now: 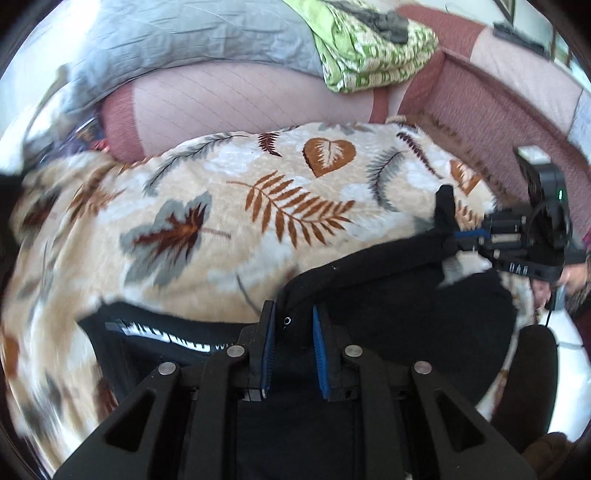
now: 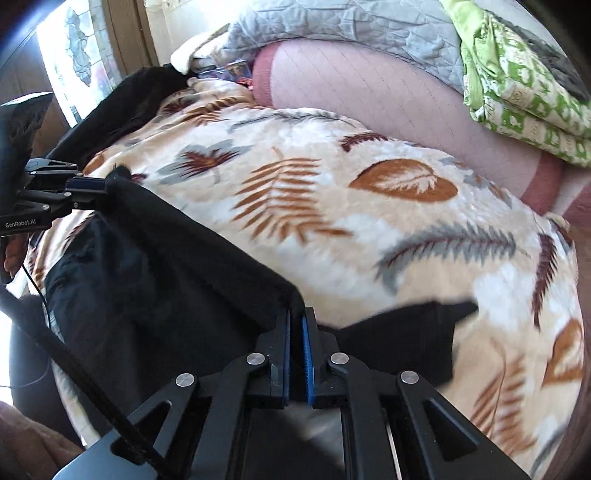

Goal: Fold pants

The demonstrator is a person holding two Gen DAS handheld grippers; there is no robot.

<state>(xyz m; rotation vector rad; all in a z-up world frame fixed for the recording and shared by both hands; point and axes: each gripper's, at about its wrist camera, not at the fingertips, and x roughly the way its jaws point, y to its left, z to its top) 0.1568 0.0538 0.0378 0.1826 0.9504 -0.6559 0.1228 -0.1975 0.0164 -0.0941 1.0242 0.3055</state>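
Note:
Black pants (image 1: 388,295) lie on a leaf-patterned blanket (image 1: 258,206), with white lettering near the waistband. My left gripper (image 1: 293,332) is shut on a thick fold of the pants' edge between its blue pads. My right gripper (image 2: 296,332) is shut on the other corner of the same edge, its pads almost together. The edge of the pants (image 2: 184,236) is stretched taut between the two grippers and lifted off the blanket. Each gripper shows in the other's view, the right one (image 1: 454,229) at the far right and the left one (image 2: 96,188) at the far left.
A pink cushion (image 1: 240,96) lies behind the blanket. A grey quilt (image 1: 166,33) and a green patterned cloth (image 1: 373,48) are piled on it. A pink sofa back (image 1: 498,99) curves along the right. A window (image 2: 77,55) is at the far left.

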